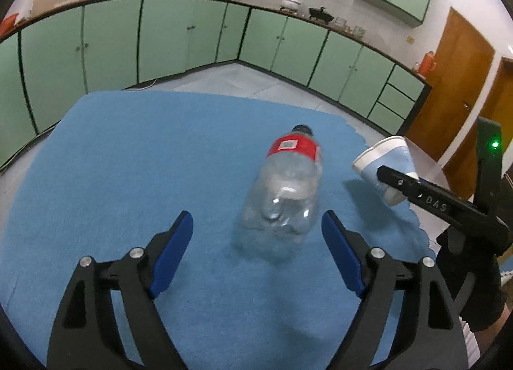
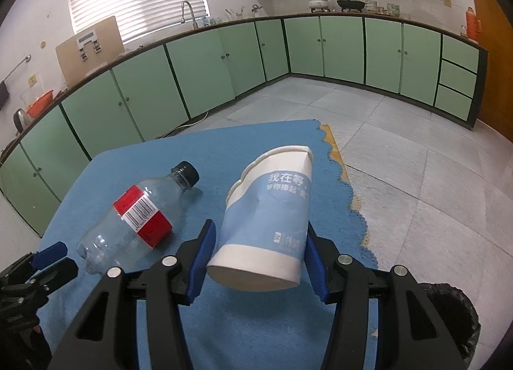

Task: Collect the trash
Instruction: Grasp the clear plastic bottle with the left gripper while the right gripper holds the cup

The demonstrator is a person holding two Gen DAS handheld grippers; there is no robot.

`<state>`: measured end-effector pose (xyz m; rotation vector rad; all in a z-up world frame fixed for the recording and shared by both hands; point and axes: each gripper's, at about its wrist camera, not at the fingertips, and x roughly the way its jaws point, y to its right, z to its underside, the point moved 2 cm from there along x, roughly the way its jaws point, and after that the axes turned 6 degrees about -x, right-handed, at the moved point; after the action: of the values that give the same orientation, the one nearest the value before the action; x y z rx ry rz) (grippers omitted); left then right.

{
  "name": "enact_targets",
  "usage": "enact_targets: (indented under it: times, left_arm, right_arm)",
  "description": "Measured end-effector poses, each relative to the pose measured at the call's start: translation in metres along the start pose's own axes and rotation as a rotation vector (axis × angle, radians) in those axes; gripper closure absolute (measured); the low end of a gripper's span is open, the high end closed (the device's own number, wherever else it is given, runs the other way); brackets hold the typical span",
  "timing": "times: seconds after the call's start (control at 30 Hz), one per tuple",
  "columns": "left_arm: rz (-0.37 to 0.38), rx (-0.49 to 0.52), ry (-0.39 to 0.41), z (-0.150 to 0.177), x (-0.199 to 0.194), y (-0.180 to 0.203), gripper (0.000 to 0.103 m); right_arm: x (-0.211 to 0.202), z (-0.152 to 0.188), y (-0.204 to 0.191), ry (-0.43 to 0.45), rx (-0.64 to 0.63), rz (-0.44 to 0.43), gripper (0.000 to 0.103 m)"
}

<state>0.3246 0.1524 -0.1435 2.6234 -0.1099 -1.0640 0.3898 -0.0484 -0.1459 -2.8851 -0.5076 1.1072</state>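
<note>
Paper cup (image 2: 269, 226): we pinch it in the right tool (image 2: 261, 261), lifted off the blue-clothed worktop (image 2: 134, 161) for carrying away, base towards us, crushed mouth pointing away.

Plastic bottle (image 1: 285, 190): lies on the worktop, long axis away from us, cap far; left tool (image 1: 256, 242) spread wide just short of its base, placed, we judge, to grasp.

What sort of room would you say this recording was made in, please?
Most likely a home kitchen: green cabinets run under a long counter, a sink faucet stands below the blinds, and a pot and a wok sit by the range hood.
</note>
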Motion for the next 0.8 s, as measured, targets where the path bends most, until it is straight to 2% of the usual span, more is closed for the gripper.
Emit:
enact_targets:
  times: [0.47,0.57,0.8]
  left_arm:
    - [-0.037,0.061,-0.076,-0.019,0.062,0.021,0.022]
    - [-0.035,0.055,-0.096,-0.018,0.072,0.021,0.033]
    - [-0.054,0.038,-0.085,-0.011,0.071,0.029,0.041]
  right_arm:
    - [-0.001,0.003,0.004,-0.001,0.005,-0.006,0.052]
    - [-0.002,0.005,0.004,-0.004,0.002,-0.008,0.053]
    - [-0.007,0.008,0.008,-0.012,0.002,-0.017,0.053]
